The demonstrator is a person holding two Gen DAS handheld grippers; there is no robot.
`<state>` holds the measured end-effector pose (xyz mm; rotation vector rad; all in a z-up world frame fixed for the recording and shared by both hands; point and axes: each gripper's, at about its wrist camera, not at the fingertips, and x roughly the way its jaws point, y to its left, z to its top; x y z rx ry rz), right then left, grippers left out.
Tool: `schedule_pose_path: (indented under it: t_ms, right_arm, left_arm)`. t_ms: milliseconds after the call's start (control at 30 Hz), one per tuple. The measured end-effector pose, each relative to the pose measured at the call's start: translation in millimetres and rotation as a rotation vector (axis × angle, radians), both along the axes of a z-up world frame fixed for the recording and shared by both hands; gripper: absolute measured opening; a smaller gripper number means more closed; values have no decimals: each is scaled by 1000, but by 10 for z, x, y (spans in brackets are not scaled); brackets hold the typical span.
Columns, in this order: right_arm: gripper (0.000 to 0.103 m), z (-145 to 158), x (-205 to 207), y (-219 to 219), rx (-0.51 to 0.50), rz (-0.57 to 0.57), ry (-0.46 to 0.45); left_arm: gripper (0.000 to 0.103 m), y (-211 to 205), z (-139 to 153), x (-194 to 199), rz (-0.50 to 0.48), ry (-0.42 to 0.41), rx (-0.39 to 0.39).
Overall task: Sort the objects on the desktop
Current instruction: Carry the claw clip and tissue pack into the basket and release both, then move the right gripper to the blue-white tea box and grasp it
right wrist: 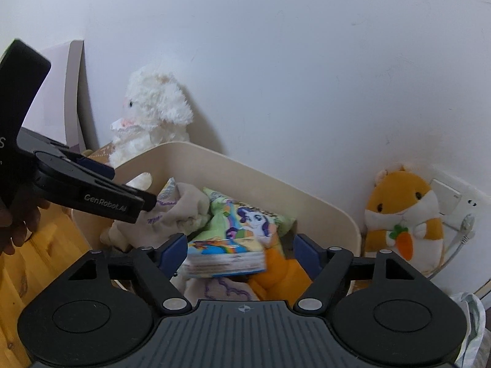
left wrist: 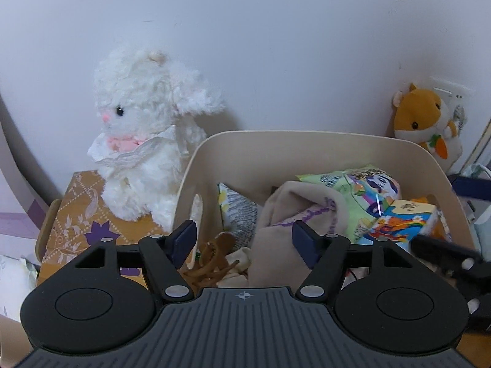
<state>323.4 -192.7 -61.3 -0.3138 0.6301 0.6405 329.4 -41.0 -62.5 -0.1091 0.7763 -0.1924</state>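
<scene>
While over the bin (left wrist: 307,141) | left tool (left wrist: 244,239) wide, empty; right tool (right wrist: 241,250) wide, empty

"GenRobot.AI" on left tool (right wrist: 122,184)

White plush rabbit (left wrist: 144,135) and orange plush hamster (right wrist: 402,214) against the wall (left wrist: 276,46)

Soft, even indoor light; the fluffy white plush rabbit (left wrist: 147,135) casts a faint shadow on the wall. Fisheye bends the edges, and corners are dark.
</scene>
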Motion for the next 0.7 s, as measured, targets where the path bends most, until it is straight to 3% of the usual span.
schedule_pose_path:
  t_ms: [133,400,700]
  right_arm:
    - [84,24,21,-233,3,-54,-50]
    - [84,-66,240,-815,8,-189,-29]
    - [76,-655,626,-1060,-105,-311,106]
  left_arm:
    - [74,-9,33,-36,5,-12,-5]
    - [78,-3,191,-65,14,-44,-59]
    - [80,-87,268,-116,2,-46,-71]
